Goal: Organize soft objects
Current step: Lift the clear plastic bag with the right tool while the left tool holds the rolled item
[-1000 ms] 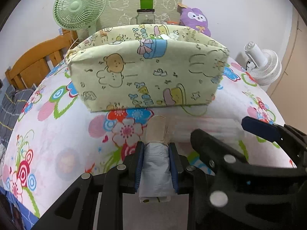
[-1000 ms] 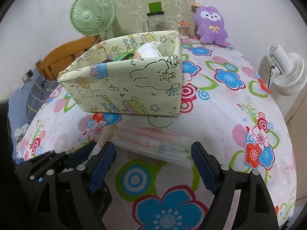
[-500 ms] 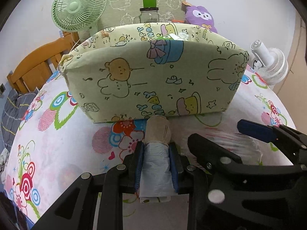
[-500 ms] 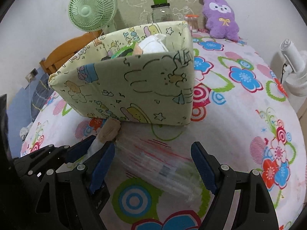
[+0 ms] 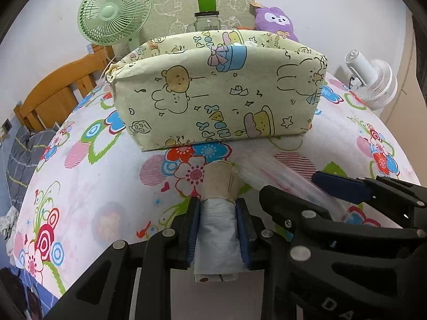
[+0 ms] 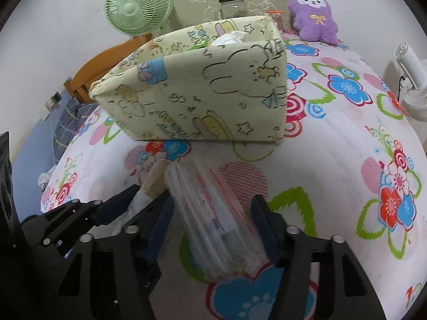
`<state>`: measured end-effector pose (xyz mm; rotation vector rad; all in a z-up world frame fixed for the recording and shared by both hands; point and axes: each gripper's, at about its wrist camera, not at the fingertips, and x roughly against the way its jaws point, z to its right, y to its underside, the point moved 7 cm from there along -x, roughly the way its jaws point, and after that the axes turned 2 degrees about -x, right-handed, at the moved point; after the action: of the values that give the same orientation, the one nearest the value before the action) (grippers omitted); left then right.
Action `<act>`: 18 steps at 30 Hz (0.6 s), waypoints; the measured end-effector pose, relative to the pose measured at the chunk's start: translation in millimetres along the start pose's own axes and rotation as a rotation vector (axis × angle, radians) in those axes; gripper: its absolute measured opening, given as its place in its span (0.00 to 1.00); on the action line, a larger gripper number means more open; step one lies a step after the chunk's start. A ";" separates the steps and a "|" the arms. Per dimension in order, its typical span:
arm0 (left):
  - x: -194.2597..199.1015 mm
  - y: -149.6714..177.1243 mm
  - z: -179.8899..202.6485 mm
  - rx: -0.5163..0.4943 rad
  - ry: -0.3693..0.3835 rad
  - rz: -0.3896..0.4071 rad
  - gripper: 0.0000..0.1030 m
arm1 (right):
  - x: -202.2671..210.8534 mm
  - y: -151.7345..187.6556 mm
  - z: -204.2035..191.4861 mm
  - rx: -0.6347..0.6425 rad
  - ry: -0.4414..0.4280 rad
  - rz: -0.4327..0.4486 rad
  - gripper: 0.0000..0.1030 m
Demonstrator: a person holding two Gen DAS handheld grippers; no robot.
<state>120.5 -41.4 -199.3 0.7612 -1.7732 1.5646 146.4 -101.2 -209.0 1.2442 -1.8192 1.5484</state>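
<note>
The left claw (image 5: 217, 229) is clamped on a roll of pale grey plastic bags wound on a tan cardboard core (image 5: 216, 226), gripping it across the soft grey body so that the bare core end juts forward toward the pale yellow fabric storage box printed with cartoon bears and rabbits (image 5: 216, 90). Held lengthwise like this, the roll can probably be tipped core-first over the near wall of the box. The right claw (image 6: 213, 229) stands with its jaws apart on either side of a clear, flat pack of transparent plastic bags with red print (image 6: 213, 218), which looks blurred; whether the pads touch it cannot be told, so it reads as straddling rather than gripping. The pack lies on the flower-patterned sheet of the bed (image 6: 347, 138), just beside the roll and close in front of the box. White crumpled material (image 6: 229, 38) already shows above the rim, which suggests the box is the collecting place for the soft things. Both claws sit side by side, near enough that the right one crosses the left wrist view. A green desk fan (image 5: 114, 13), a purple plush toy (image 6: 315, 13) and a glass jar with a black lid (image 5: 206, 21) stand behind the box, well apart from the work.
</note>
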 end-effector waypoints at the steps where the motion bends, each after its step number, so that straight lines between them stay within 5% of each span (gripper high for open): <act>1: 0.8 0.9 -0.3 0.000 0.002 0.000 0.26 | 0.1 0.6 -0.8 0.000 0.002 0.001 0.53; 10: 1.3 0.5 -1.6 0.008 0.027 -0.004 0.26 | 2.5 1.7 -4.4 -0.017 0.032 0.015 0.31; 18: 12.9 -3.9 -3.3 0.011 0.046 0.026 0.25 | 16.6 -0.3 -5.6 -0.012 0.104 0.066 0.25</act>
<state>115.8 -38.8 -186.5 0.7049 -1.7493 1.5979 137.3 -101.7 -194.0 1.0871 -1.8167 1.6037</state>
